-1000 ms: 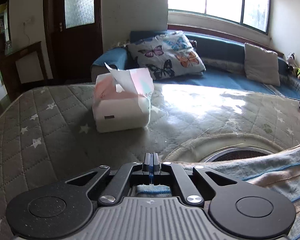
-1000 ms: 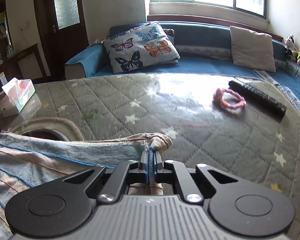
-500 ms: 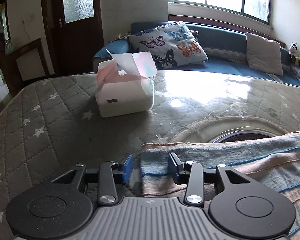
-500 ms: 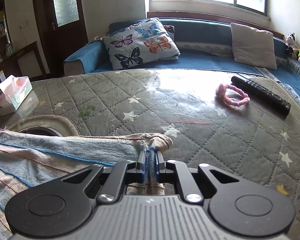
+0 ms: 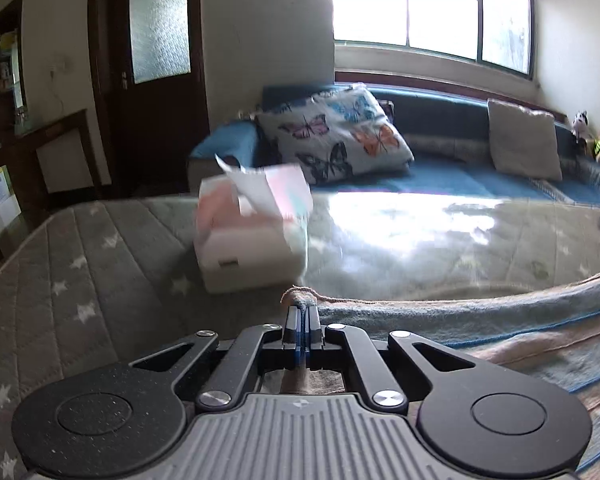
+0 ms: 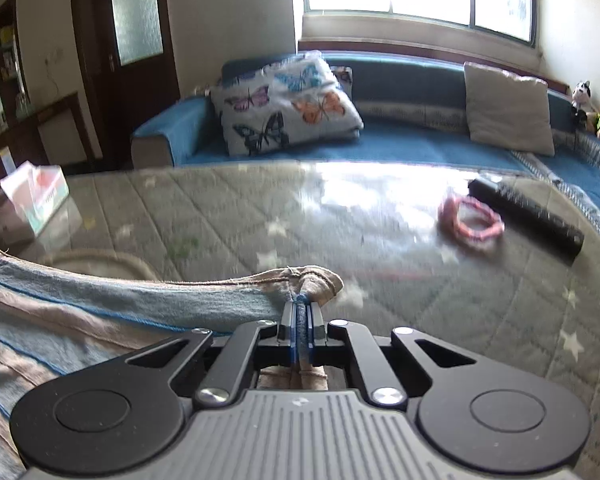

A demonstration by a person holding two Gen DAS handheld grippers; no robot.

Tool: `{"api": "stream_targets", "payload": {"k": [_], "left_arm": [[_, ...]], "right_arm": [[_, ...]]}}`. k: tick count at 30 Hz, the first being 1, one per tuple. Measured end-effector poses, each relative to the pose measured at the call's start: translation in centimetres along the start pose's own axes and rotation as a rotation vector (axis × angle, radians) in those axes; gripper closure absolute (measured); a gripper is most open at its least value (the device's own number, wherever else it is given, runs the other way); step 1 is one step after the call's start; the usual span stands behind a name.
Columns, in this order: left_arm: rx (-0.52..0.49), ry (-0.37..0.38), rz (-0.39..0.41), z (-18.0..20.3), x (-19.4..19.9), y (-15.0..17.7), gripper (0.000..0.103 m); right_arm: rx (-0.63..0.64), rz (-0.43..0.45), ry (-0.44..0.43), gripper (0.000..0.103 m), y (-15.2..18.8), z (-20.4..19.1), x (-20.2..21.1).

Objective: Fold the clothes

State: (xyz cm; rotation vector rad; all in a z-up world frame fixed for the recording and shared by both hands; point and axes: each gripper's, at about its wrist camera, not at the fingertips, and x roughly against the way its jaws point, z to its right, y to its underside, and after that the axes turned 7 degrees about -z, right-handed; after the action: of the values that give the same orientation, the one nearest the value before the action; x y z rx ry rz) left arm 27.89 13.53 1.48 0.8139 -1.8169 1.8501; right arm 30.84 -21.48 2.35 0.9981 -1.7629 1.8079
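Nearest each camera, a black hand-held gripper fills the lower frame, both tilted gently downward over a quilted, star-patterned counter (image 6: pixel 480 300). Left hand-held gripper (image 5: pixel 301 312): its jaws have just been closing and now stand pinched tight on one corner of a striped blue and beige cloth (image 5: pixel 480 320), a small tuft poking past the tips. Right hand-held gripper (image 6: pixel 300 308): jaws pressed together on the opposite corner, the fabric bunched ahead of them. The cloth's far edge runs sideways between the two, its long axis left to right, with the rest lying back toward the person. Each hand is equally near its own corner, so a fold would likely carry this edge across the cloth. Beyond the left hand-held gripper sits a tissue box (image 5: pixel 252 236). Beyond the right lie a pink ring (image 6: pixel 470 222) and a dark remote (image 6: pixel 528 216), well apart from the cloth. Farthest off, a blue sofa (image 6: pixel 412 144) with a butterfly cushion (image 6: pixel 288 108) under bright windows
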Motion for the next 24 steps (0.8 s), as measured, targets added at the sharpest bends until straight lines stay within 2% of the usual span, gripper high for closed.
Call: {"api": "stream_targets", "payload": {"k": [4,6,9,11,12,15,17,19,24], "left_arm": [[-0.008,-0.027,-0.056,0.0,-1.8,0.1,0.101],[-0.013,-0.036,-0.082,0.0,-2.4,0.4,0.097],[-0.015,-0.035,-0.084,-0.1,-2.0,0.6,0.096],[-0.015,-0.035,-0.080,0.0,-1.2,0.7,0.092],[-0.014,-0.033,-0.077,0.0,-0.8,0.7,0.088],[-0.019,-0.031,-0.068,0.5,0.8,1.0,0.059],[-0.044,-0.020,-0.056,1.1,2.0,1.6,0.058],[-0.062,-0.004,-0.057,1.8,3.2,2.4,0.049],[-0.119,0.033,-0.062,3.8,6.2,5.0,0.038]], "right_arm": [[0.008,-0.005,0.008,0.096,-0.8,-0.5,-1.0],[0.011,-0.022,0.013,0.091,-0.8,-0.7,-1.4],[0.034,-0.037,0.015,0.083,-0.6,-0.9,-1.1],[0.063,-0.044,0.011,0.080,-0.4,-1.3,-0.3],[0.079,-0.046,0.009,0.079,-0.3,-1.6,0.1],[0.114,-0.058,-0.008,0.072,0.1,-2.4,1.8],[0.139,-0.066,-0.022,0.070,0.6,-3.1,2.8],[0.168,-0.078,-0.035,0.065,1.4,-4.0,3.9],[0.240,-0.114,-0.069,0.060,4.2,-6.0,6.2]]}}
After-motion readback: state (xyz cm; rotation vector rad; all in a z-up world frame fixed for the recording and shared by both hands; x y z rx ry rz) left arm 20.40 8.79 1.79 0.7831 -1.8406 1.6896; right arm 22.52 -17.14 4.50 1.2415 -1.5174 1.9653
